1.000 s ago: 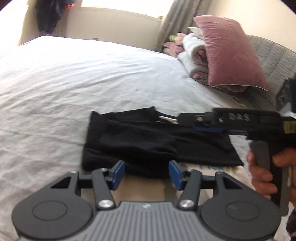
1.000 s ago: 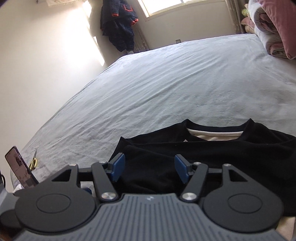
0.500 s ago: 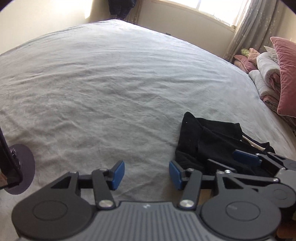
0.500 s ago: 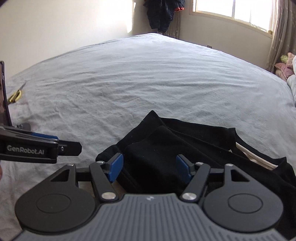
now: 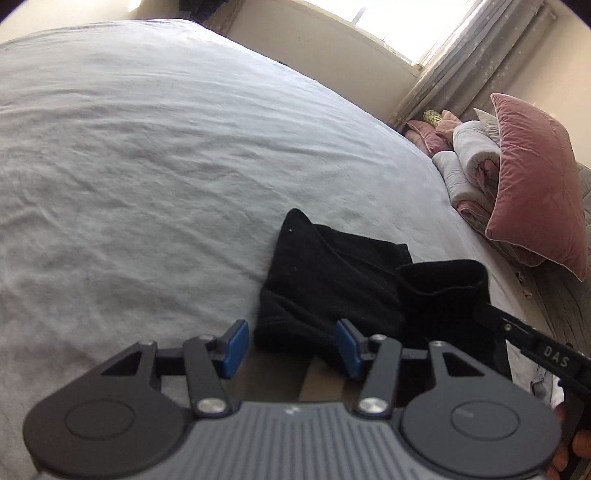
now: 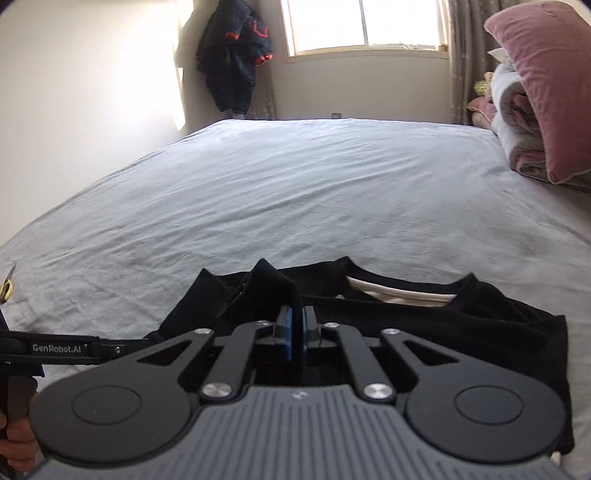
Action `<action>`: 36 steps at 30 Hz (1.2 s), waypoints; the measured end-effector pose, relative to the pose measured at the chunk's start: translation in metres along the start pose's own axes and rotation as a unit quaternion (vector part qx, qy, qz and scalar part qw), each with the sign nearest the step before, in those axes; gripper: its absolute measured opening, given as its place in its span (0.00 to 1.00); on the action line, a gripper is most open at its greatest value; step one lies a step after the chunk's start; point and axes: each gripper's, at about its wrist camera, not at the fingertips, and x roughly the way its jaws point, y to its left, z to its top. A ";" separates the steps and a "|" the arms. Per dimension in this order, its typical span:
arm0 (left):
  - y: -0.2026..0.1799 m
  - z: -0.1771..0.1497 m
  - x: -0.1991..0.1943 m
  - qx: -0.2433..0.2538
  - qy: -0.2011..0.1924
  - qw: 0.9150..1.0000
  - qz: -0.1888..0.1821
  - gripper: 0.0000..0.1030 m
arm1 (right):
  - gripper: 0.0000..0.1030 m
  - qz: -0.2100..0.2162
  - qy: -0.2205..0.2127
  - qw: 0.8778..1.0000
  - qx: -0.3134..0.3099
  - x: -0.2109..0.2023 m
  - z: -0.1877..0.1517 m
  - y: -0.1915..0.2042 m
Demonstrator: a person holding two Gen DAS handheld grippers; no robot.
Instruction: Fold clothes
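- While the black garment (image 6: 424, 325) lies partly folded at the near edge of the bed (image 6: 295, 192), the right gripper (image 6: 295, 332) has its blue fingers (image 6: 286, 332) pressed together on a raised fold of that black cloth.
- That pinched fold stands up as a small peak just ahead of the right gripper's fingers, lifted above the layers that lie flat.
- At the garment's neckline, a pale cream inner layer (image 6: 399, 293) shows through the opening.
- From the left wrist view, the left gripper (image 5: 291, 347) hangs over the near left corner of the same black garment (image 5: 332, 284), its blue fingers (image 5: 234, 345) held about half apart with nothing clamped between them; the cloth's edge lies below and between them.
- Seen from that same view, the right gripper (image 5: 480, 306) reaches in from the right with black cloth bunched and lifted at its tip.
- A person's hand (image 6: 16, 439) shows at the lower left of the right wrist view, wrapped around the handle of the left gripper's body, which carries white lettering.
- Fingertips of the other hand (image 5: 569, 454) show at the lower right of the left wrist view.
- Beyond the garment the bed's grey sheet is wrinkled and bare.
- A pink pillow (image 6: 543, 85) leans on a stack of folded bedding (image 6: 513, 110) at the right side.
- On the far wall a dark jacket (image 6: 232, 55) hangs beside a bright window (image 6: 362, 22), with a curtain (image 5: 461, 62) next to it.
- Something small and yellow (image 6: 6, 286) lies at the left edge of the bed; what it is cannot be told.
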 end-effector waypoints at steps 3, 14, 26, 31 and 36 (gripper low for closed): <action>-0.009 -0.005 0.003 0.025 0.002 1.000 0.011 0.51 | 0.05 -0.021 0.004 0.999 0.025 -0.015 -0.009 -0.030; -0.014 -0.011 0.009 0.049 0.027 0.998 0.018 0.51 | 0.07 -0.028 0.096 0.990 0.101 -0.046 -0.064 -0.100; -0.012 0.018 -0.001 0.013 0.008 1.000 0.016 0.52 | 0.43 -0.025 0.054 0.994 0.087 -0.060 -0.049 -0.122; -0.015 0.034 0.017 0.035 -0.001 0.999 0.035 0.51 | 0.43 -0.034 0.061 0.994 0.086 -0.032 -0.044 -0.129; -0.017 0.039 0.036 0.046 0.000 0.998 0.040 0.51 | 0.43 -0.035 0.068 0.993 0.089 -0.014 -0.047 -0.131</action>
